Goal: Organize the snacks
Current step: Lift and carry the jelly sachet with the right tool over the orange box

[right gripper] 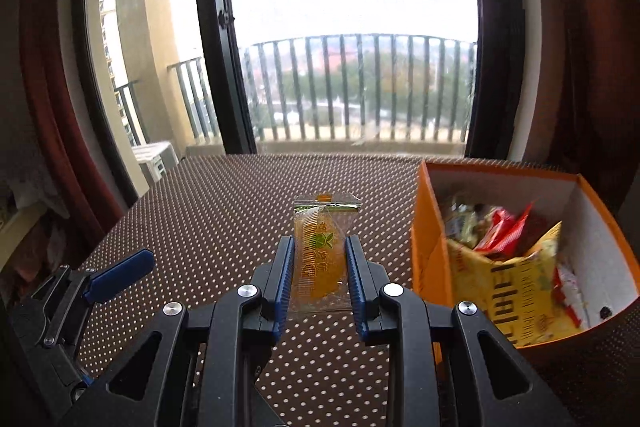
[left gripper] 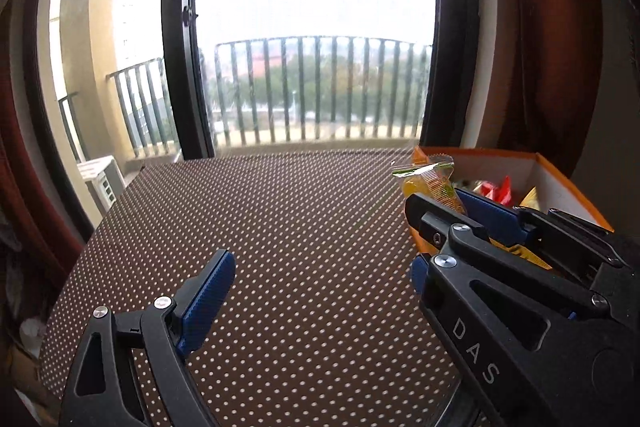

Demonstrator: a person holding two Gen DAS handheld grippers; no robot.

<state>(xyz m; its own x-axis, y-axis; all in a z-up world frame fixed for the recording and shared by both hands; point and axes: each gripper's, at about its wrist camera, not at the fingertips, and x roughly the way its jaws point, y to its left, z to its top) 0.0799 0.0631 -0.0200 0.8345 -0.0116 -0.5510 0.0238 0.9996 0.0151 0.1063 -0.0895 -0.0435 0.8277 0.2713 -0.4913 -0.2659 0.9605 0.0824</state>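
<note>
Right hand-held gripper (right gripper: 316,259) clamps orange jelly packet (right gripper: 320,259), beside snack box (right gripper: 428,227).

You have two hand-held grippers: the left hand-held gripper (left gripper: 316,291) and the right hand-held gripper (right gripper: 316,267). One clear packet with an orange snack (right gripper: 320,259) sits between the right one's fingers. One orange box (right gripper: 428,227) stands on one dotted counter (right gripper: 224,211), with several wrapped snacks (right gripper: 508,259) inside, too jumbled to count.
</note>
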